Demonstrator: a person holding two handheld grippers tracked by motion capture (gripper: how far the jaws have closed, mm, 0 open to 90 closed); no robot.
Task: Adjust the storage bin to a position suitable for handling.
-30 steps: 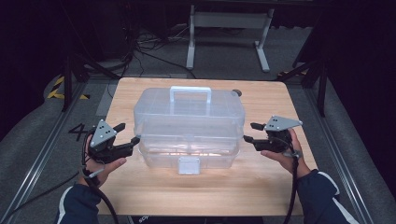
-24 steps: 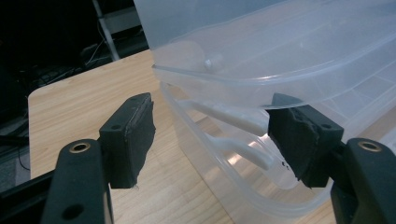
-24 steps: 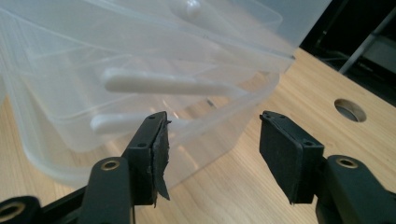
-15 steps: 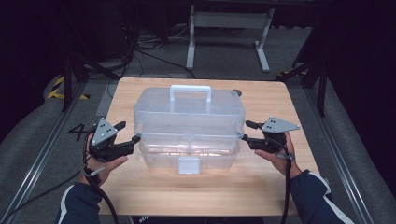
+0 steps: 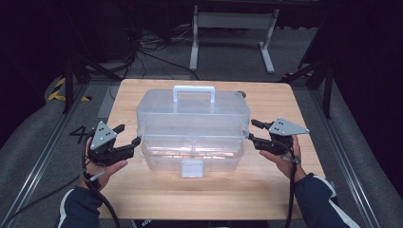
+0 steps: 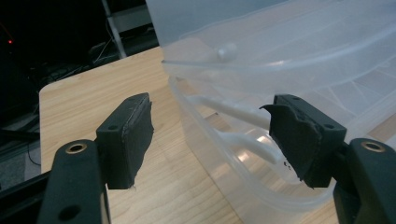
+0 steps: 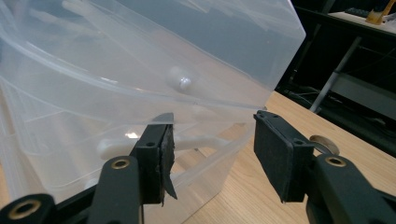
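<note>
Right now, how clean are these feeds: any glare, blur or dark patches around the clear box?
High view: table evenly lit, surroundings nearly black, soft overall; pale sheen on the clear box. Left gripper view: near jaws slightly soft, bright glints on the box wall, which blurs what lies behind. Right gripper view: box milky with reflections, background dark.

Dark blue sleeves with white stripes, a black gripper in each hand.

The left gripper [image 5: 127, 135] and right gripper [image 5: 253, 131] each carry a grey three-cornered plate dotted with small holes, and a black cable trails back along each forearm. Close up, the black jaws show brass-ringed pivots, small screw holes and worn, ragged-edged pads [image 6: 135, 140].
</note>
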